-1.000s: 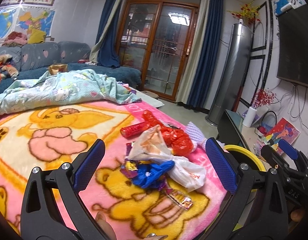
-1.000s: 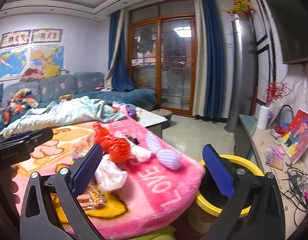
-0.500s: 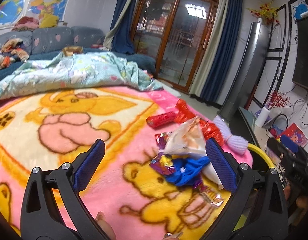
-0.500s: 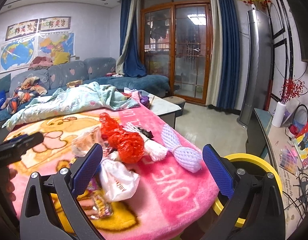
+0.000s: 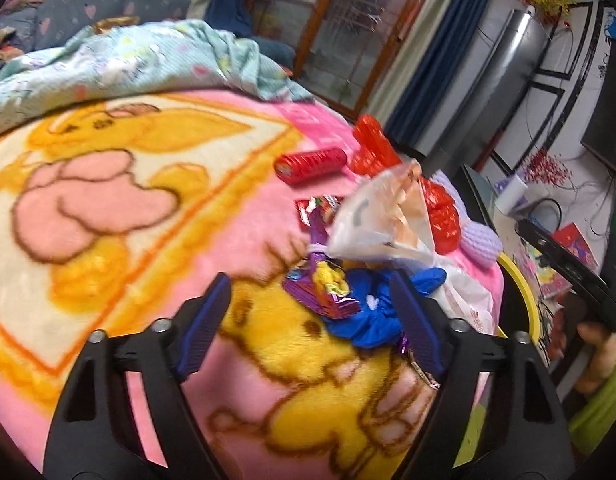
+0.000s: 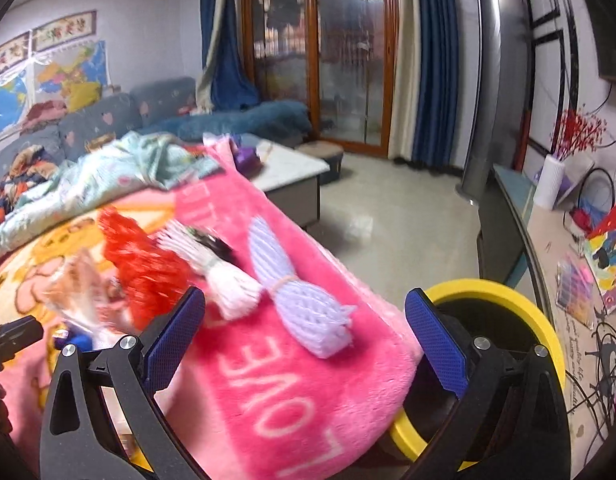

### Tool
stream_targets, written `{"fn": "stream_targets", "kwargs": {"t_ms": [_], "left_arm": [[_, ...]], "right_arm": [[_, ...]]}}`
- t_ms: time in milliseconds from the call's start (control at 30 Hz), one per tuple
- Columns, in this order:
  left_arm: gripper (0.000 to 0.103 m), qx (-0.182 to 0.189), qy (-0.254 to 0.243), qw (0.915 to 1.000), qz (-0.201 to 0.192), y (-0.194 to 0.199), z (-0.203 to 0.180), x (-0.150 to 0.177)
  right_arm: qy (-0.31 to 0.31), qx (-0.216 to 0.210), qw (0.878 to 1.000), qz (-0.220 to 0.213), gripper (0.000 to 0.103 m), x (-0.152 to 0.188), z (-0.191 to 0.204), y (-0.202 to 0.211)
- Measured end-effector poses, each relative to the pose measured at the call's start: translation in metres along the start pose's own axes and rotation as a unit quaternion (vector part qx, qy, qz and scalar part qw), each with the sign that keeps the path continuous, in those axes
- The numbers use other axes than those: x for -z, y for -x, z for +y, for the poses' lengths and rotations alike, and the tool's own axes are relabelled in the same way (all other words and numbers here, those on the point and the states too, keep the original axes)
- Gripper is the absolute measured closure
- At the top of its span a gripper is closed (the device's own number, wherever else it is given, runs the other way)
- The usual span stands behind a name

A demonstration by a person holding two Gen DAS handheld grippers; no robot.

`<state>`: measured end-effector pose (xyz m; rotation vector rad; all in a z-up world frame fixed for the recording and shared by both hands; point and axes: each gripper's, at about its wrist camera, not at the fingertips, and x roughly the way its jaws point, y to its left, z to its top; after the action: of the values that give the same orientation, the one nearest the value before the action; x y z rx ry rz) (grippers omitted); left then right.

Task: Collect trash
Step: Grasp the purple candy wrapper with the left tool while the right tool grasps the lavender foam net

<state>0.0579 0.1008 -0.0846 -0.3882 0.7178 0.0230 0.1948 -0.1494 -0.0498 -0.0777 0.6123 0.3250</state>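
Note:
A pile of trash lies on a pink cartoon blanket [image 5: 127,200]: a purple snack wrapper [image 5: 322,292], a blue wrapper [image 5: 372,312], a clear plastic bag [image 5: 380,220], red wrappers [image 5: 312,164] and white bags. My left gripper [image 5: 308,312] is open and empty, low over the blanket, its jaws on either side of the purple and blue wrappers. My right gripper [image 6: 303,336] is open and empty over the blanket's corner, near a purple foam net [image 6: 295,300], a white foam net [image 6: 223,276] and red mesh [image 6: 147,260]. A yellow-rimmed bin [image 6: 508,304] stands to its right.
A crumpled light-blue quilt [image 5: 119,60] lies at the blanket's far side. A low white table [image 6: 287,168] stands beyond the blanket. A TV console [image 6: 556,264] with a vase and papers runs along the right wall. Bare floor lies between.
My left gripper has come down and forward onto the wrapper pile. My right gripper has moved closer to the foam nets at the blanket's corner. Both stay open.

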Motion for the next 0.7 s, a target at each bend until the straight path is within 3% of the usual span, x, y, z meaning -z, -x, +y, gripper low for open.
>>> {"fn": "stream_targets", "kwargs": {"t_ms": [367,500,600,700], "left_arm": [[0.067,0.022,0.016,0.9978,0.060,-0.031,0.006,-0.003],[0.079,0.034,0.016,0.9973,0.063,-0.031,0.006,-0.001],[0.082,0.040,0.015,0.9971,0.063,-0.031,0.006,-0.001],[0.086,0.042,0.018,0.9971,0.060,-0.030,0.007,0.000]], "right_arm": [[0.033,-0.010,0.997,0.071,0.007,0.003,-0.005,-0.064],[0.009,-0.036,0.994,0.104,0.040,0.010,-0.007,-0.081],[-0.003,-0.052,0.991,0.125,0.059,0.019,-0.008,-0.085],[0.002,-0.053,0.991,0.120,0.067,0.024,-0.007,-0.080]]}}
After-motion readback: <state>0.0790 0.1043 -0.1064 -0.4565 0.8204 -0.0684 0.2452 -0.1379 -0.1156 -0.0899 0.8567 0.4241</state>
